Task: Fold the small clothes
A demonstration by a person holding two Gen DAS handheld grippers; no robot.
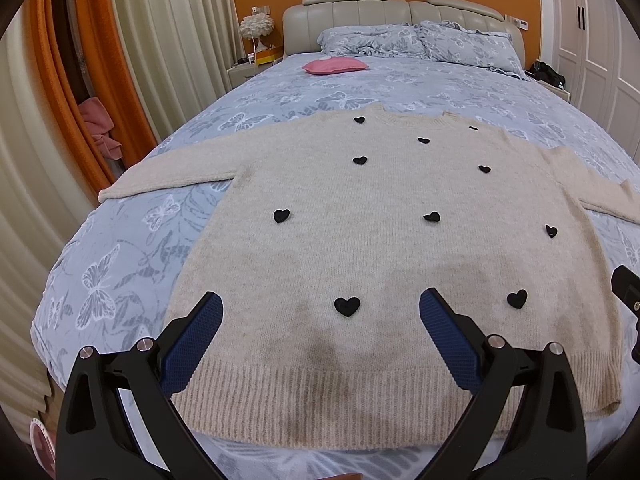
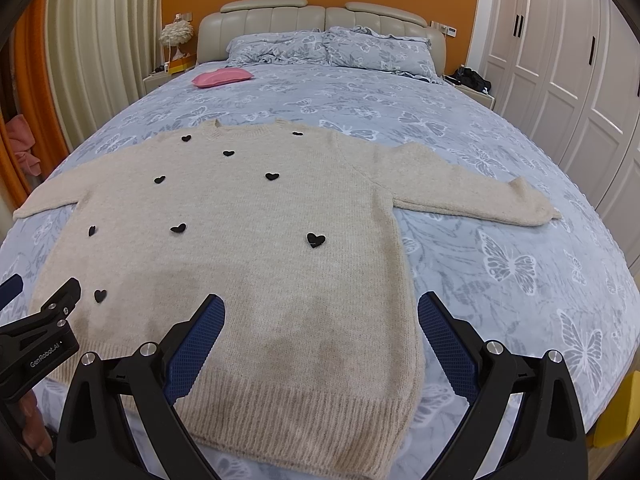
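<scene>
A cream knit sweater (image 1: 360, 248) with several black hearts lies flat and face up on the bed, both sleeves spread out sideways, ribbed hem nearest me. My left gripper (image 1: 320, 312) hovers open above the hem's left part, holding nothing. My right gripper (image 2: 322, 312) hovers open above the sweater (image 2: 248, 240) near its lower right corner, also holding nothing. In the right wrist view the left gripper (image 2: 40, 300) shows at the left edge. The right sleeve (image 2: 480, 196) stretches out toward the right.
The bed (image 1: 132, 248) has a blue butterfly cover. A pink cushion (image 1: 335, 66) and two pillows (image 1: 420, 42) lie near the headboard. Curtains (image 1: 168, 28) hang on the left, white wardrobe doors (image 2: 560, 64) stand on the right, and nightstands flank the bed.
</scene>
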